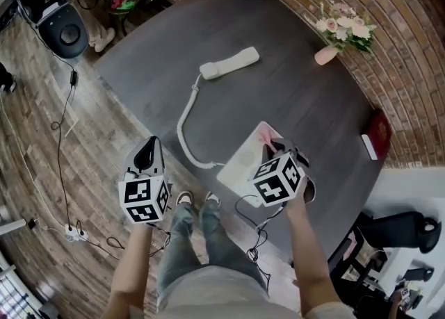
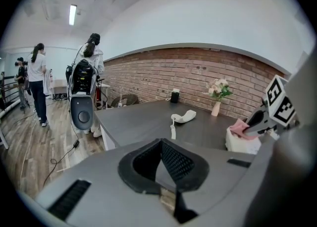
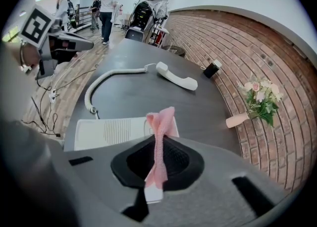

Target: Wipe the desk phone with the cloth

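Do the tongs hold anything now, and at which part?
The right tongs pinch the pink cloth along a bunched fold; its free end sticks out ahead. The left tongs are shut, empty.

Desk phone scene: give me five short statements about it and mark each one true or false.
1. The right gripper is shut on the pink cloth. True.
2. The handset sits in its cradle on the phone base. False: it lies on the table, apart from the base, joined to it by the coiled cord.
3. The left gripper holds the handset. False: it holds nothing and is out over the floor, off the table's edge.
4. The cloth is at the phone base. True.
5. A vase of flowers stands on the table near the brick wall. True.
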The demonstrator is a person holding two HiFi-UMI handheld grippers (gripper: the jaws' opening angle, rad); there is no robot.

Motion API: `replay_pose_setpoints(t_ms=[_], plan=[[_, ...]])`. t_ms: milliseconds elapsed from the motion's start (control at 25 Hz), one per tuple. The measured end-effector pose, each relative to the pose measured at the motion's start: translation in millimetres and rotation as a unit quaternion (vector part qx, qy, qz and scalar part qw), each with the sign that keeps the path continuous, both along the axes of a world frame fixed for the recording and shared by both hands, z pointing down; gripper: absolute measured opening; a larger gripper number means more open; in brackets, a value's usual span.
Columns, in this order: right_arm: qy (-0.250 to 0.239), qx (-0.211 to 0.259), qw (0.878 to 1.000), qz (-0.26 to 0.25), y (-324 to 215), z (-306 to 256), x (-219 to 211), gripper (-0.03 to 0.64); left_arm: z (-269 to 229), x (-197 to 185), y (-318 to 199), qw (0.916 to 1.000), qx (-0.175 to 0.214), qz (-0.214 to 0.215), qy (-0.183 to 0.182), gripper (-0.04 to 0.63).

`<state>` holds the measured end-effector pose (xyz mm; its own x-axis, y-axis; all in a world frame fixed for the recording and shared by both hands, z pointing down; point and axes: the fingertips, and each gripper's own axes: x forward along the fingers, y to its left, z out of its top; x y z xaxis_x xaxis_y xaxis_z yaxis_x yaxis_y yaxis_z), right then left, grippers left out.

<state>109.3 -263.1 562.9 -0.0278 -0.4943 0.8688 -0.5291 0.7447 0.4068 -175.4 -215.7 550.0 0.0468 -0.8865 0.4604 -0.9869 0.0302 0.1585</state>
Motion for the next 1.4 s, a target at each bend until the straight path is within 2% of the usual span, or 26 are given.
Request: replay_pose_setpoints(t_ms=[1400], plan=[[-0.003,-0.031,0.999,-0.013,46.1,17.5,-20.5,0.020,8.3,1.2,23.9,0.9999,-0.005,0.013,0.004,0.005]])
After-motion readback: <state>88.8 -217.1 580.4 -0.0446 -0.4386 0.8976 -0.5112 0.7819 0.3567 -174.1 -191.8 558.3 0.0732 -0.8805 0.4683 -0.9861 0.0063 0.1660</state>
